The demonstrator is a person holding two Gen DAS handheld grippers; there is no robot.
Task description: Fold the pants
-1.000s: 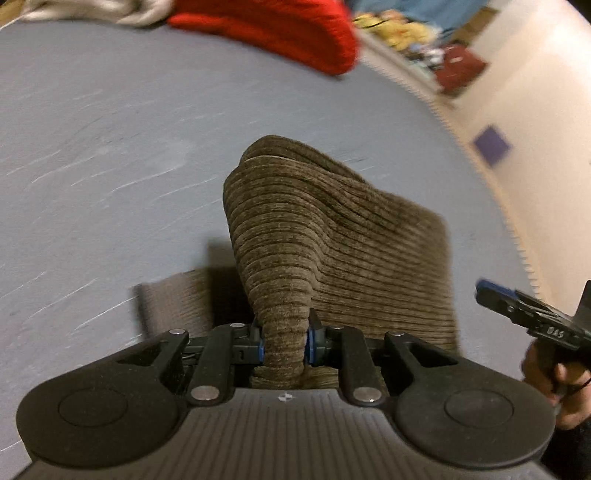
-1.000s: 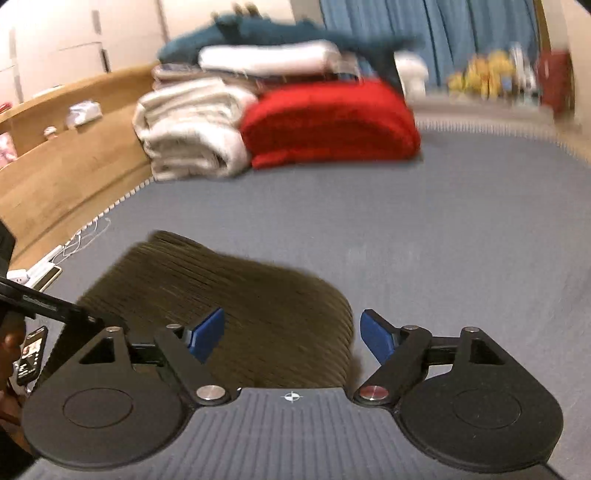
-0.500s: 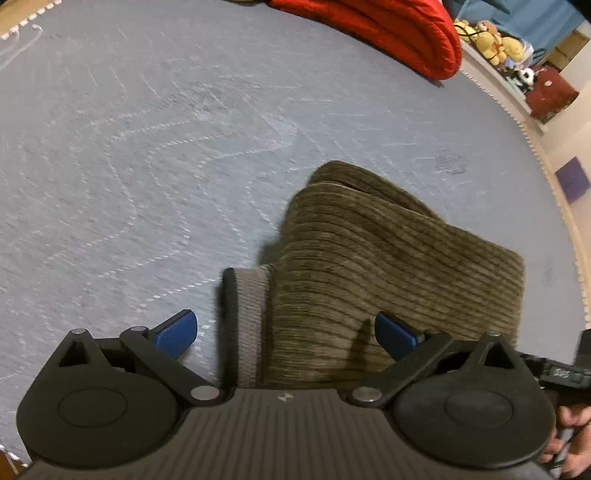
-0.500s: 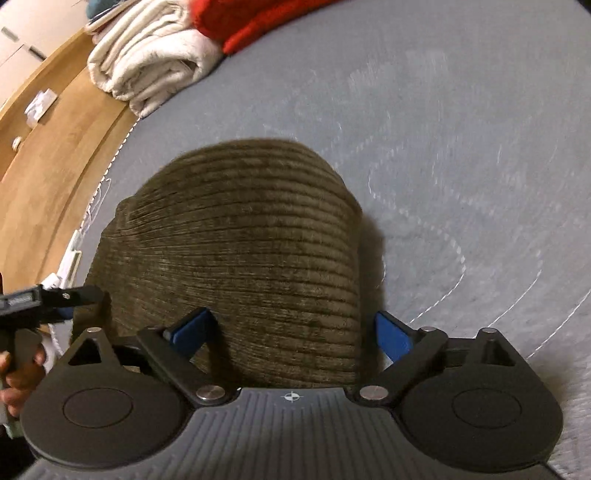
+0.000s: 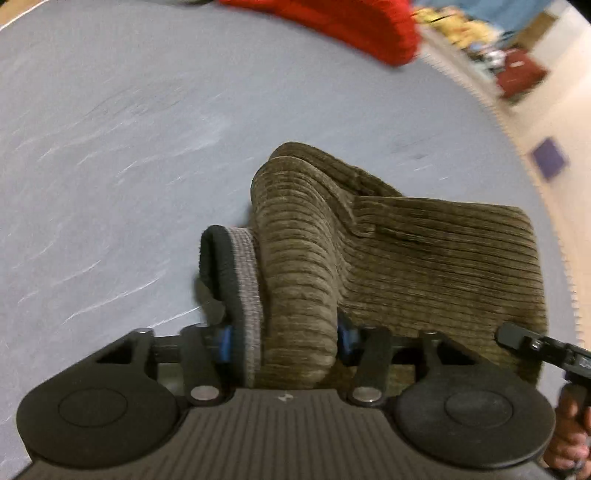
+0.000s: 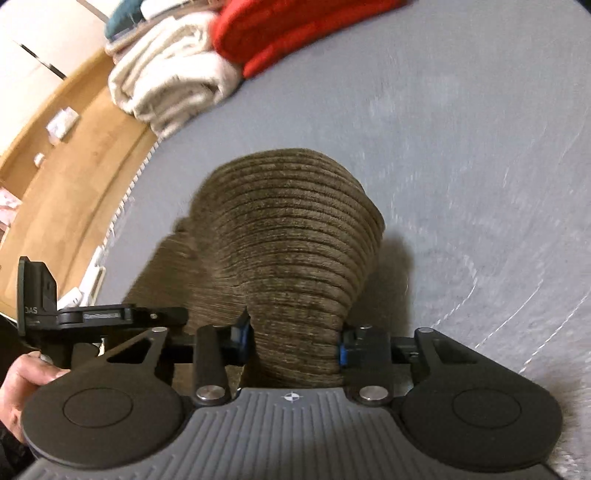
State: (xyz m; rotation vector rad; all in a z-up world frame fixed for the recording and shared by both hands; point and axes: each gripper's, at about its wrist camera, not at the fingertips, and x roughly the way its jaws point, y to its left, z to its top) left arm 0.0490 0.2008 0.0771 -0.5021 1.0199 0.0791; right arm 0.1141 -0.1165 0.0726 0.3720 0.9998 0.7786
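Both grippers, left gripper [image 5: 282, 338] and right gripper [image 6: 293, 341], have just closed and pinch the pants [image 5: 424, 258], already folded small; maybe one fold left.

The pants [image 5: 424, 266] are thick ribbed brown corduroy with a grey knit waistband [image 5: 245, 280], lying on a matt grey quilted cover [image 5: 110, 147] beside a fluffy red blanket [image 6: 295, 33], cream towels [image 6: 173, 81] and smooth wood [image 6: 66, 177].

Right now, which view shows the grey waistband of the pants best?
The left wrist view: the grey waistband stands in plain sight beside the left claw. The right wrist view shows only brown corduroy of the pants; no waistband is visible.
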